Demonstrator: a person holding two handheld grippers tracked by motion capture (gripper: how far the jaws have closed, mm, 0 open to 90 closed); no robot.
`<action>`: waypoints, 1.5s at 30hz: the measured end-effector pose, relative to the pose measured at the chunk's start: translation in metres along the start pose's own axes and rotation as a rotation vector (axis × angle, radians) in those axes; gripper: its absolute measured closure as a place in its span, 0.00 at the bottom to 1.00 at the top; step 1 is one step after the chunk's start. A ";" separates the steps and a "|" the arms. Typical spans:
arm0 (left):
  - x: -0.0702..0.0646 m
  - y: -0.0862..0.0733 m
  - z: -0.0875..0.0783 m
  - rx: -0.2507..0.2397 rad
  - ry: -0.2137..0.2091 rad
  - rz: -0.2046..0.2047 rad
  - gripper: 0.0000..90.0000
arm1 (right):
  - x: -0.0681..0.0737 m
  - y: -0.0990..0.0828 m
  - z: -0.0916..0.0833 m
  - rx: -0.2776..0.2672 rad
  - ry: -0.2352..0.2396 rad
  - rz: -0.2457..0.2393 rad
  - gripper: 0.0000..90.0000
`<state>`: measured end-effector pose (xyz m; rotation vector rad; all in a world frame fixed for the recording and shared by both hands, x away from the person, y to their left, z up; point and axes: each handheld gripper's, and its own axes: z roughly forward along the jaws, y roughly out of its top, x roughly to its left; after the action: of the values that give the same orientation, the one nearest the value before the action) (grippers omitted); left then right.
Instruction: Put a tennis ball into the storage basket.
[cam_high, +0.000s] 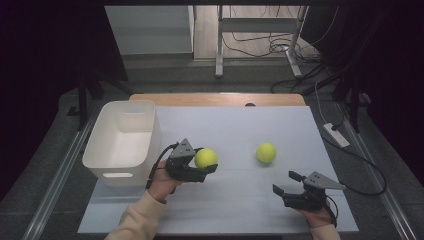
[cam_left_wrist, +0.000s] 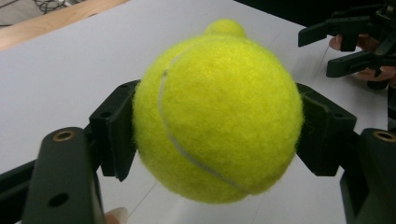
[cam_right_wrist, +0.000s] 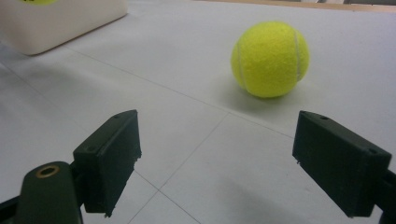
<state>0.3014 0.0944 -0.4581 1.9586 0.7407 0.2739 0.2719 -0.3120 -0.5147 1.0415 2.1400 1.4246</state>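
Left gripper (cam_high: 209, 167): jaws clamped on tennis ball (cam_high: 206, 158), lifted right of white bin (cam_high: 102, 147); risk: round felt slips out, rolls off; right gripper (cam_high: 288, 183): agape, empty.

Three cameras on one desk (cam_high: 240, 125): one high and fixed, two riding low.

The high view looks forward and down from the person's side and takes in the whole desk. The left gripper view sits very near the held ball (cam_left_wrist: 217, 112), facing across the desk toward the right hand-held gripper (cam_left_wrist: 348, 51). The right gripper view looks low along the surface at the free ball (cam_right_wrist: 271, 58), which the high view shares.
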 end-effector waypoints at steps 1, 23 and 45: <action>0.000 0.000 0.000 0.000 0.000 0.000 0.29 | 0.000 0.000 0.000 0.000 0.000 0.000 0.17; 0.005 0.009 -0.027 -0.068 0.040 -0.006 0.29 | 0.000 -0.001 0.001 0.005 -0.004 -0.007 0.17; 0.014 0.013 -0.052 -0.117 0.082 -0.029 0.29 | 0.001 -0.001 0.002 0.015 0.003 -0.013 0.17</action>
<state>0.2924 0.1360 -0.4233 1.8333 0.7875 0.3735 0.2722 -0.3105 -0.5163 1.0297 2.1586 1.4078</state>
